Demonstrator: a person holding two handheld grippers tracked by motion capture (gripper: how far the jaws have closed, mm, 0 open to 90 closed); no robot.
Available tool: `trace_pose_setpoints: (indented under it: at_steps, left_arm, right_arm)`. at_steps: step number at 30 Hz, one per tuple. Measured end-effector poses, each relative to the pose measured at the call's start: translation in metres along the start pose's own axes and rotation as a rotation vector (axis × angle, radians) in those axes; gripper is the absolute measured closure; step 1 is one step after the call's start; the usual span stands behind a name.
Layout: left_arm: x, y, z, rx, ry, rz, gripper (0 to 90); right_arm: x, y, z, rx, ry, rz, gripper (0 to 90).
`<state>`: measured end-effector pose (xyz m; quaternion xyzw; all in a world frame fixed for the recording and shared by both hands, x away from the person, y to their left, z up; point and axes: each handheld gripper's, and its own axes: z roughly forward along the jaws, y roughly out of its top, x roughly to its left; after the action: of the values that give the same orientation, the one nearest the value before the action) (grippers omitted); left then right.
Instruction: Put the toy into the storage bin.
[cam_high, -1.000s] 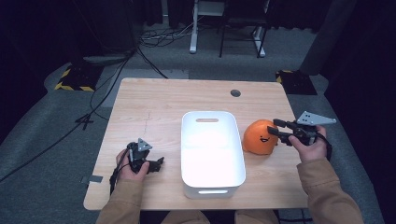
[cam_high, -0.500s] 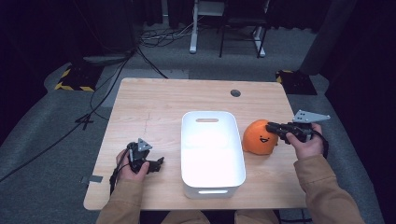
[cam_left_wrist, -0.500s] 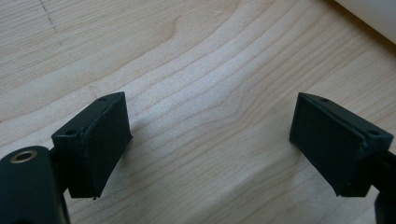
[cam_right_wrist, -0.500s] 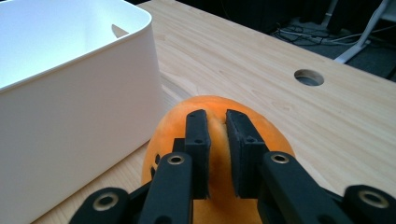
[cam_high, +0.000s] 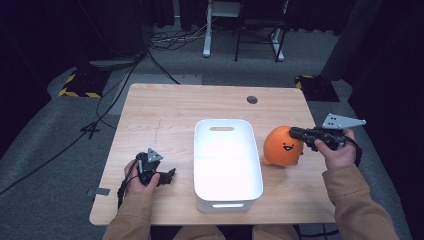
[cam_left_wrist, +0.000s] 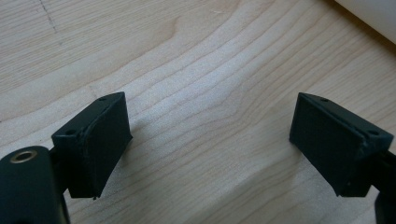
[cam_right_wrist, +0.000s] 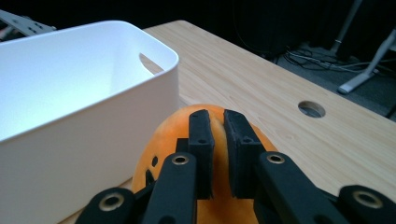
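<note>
An orange round plush toy (cam_high: 282, 146) with a smiling face sits right of the white bin (cam_high: 227, 122). My right gripper (cam_high: 292, 132) comes in from the right and is shut on the toy's upper side. Its jaws have just been closing, and in the right gripper view they (cam_right_wrist: 218, 116) pinch a fold of the orange toy (cam_right_wrist: 159, 140) between the pads. My left gripper (cam_high: 170, 175) rests low over the table left of the bin. Its jaws (cam_left_wrist: 210, 135) stand wide open over bare wood.
The wooden table (cam_high: 175, 105) has a round cable hole (cam_high: 252, 99) at the back right. The white bin (cam_right_wrist: 159, 46) has nothing in it, and a handle slot in its far wall. Cables and chair legs lie on the floor beyond the table.
My right gripper's jaws went from open around the toy's top to shut on it, and the hand rose slightly. The left hand has not moved.
</note>
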<state>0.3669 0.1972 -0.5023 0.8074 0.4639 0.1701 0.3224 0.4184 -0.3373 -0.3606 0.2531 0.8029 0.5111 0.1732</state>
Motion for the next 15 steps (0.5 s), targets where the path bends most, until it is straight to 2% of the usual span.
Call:
trace_pose_setpoints:
  at_steps: [9,15]
  left_arm:
    - [0.0,0.0,0.0,-0.001,0.0,-0.001,12.8]
    - [0.0,0.0,0.0,0.0,0.0,0.0,12.8]
  right_arm:
    - [-0.004,0.017,-0.017,-0.083,0.072,-0.023,82.3]
    - [-0.006,0.025,-0.024,-0.111,0.08,-0.034,82.3]
